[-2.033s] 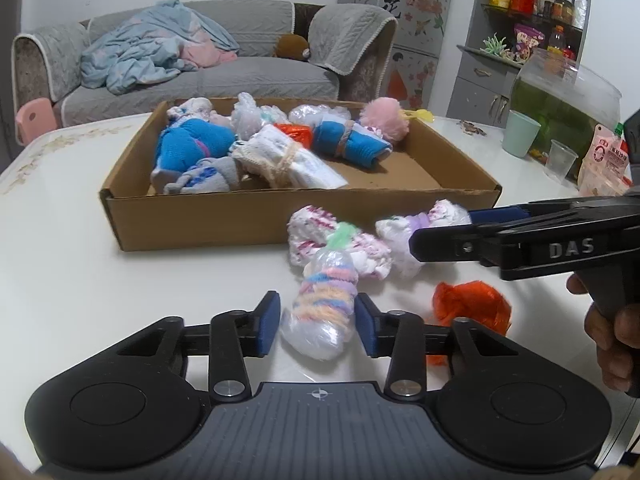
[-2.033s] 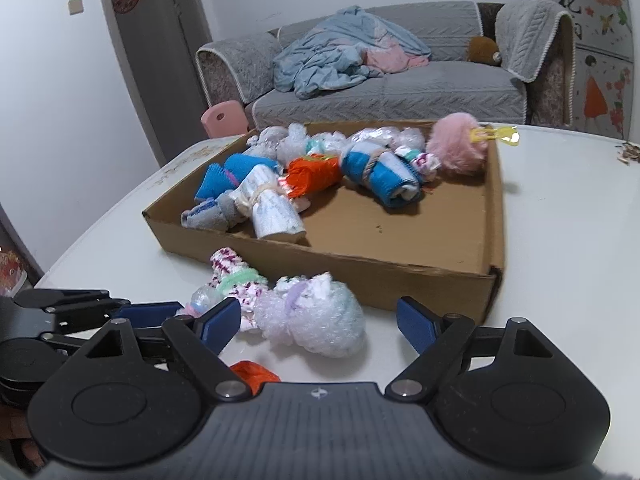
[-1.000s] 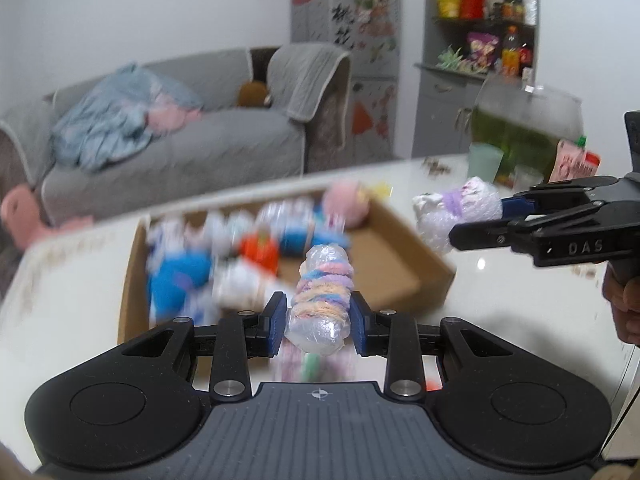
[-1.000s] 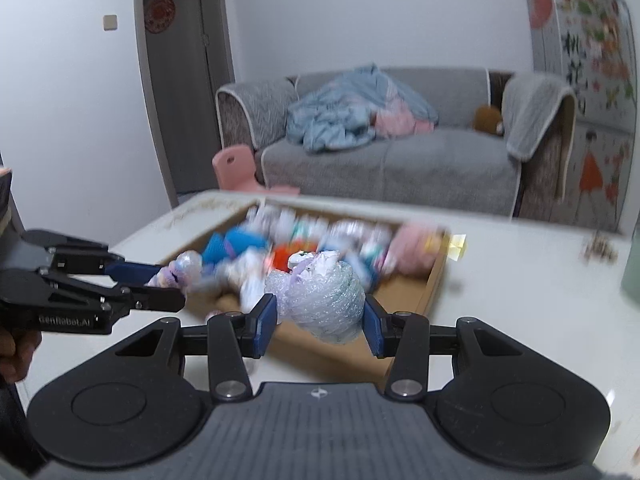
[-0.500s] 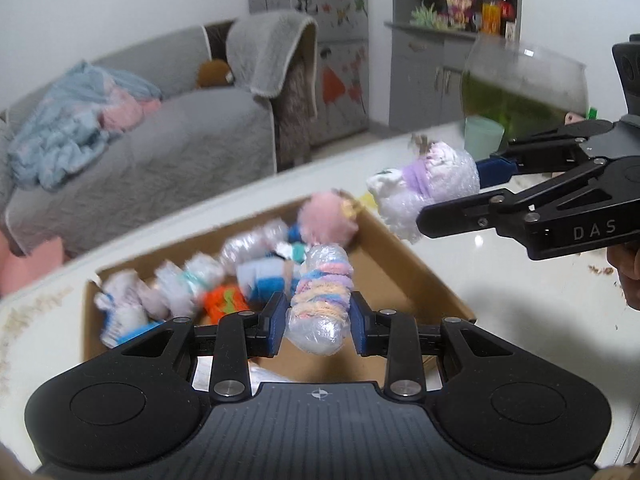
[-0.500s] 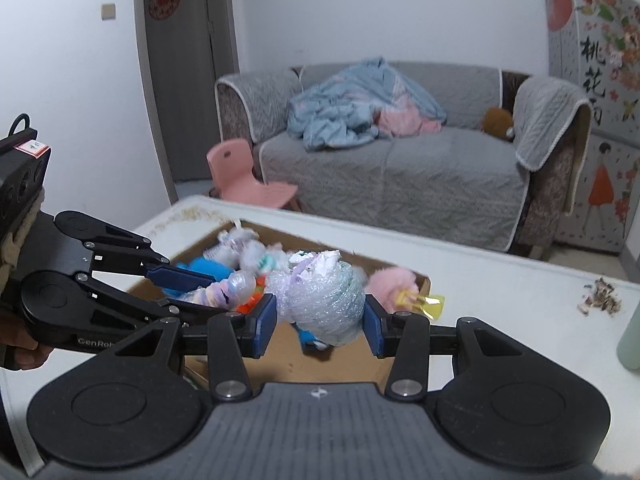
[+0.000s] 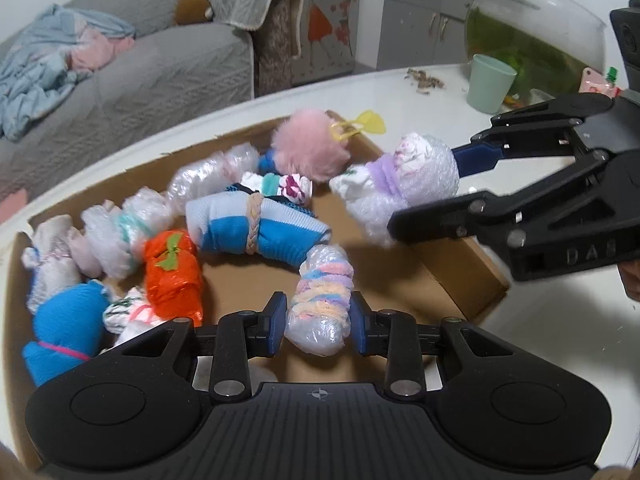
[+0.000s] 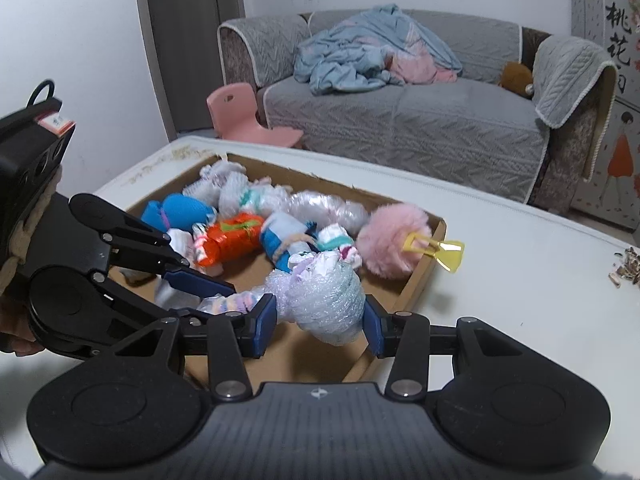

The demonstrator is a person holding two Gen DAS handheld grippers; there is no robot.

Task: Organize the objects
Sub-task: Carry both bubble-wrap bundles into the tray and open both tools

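Observation:
My left gripper [image 7: 318, 318] is shut on a plastic-wrapped pastel striped bundle [image 7: 320, 300] and holds it over the bare floor of the cardboard box [image 7: 452, 276]. My right gripper [image 8: 320, 320] is shut on a bubble-wrapped white and purple bundle [image 8: 326, 296], held over the box's near right part; it also shows in the left wrist view [image 7: 400, 188]. The box holds several wrapped bundles, among them an orange one [image 7: 172, 276], a blue and white one [image 7: 256, 224] and a pink pom-pom [image 7: 308, 148].
The box sits on a white table [image 8: 520, 264]. A green cup [image 7: 490, 82] and a glass fish bowl [image 7: 532, 36] stand at the far right. A yellow clip [image 8: 436, 250] sticks out over the box's right wall. A grey sofa [image 8: 400, 112] stands beyond the table.
Both grippers closed on their bundles on the table, lifted them and carried them over the box. In the last half second both have dropped lower, closer to the box floor.

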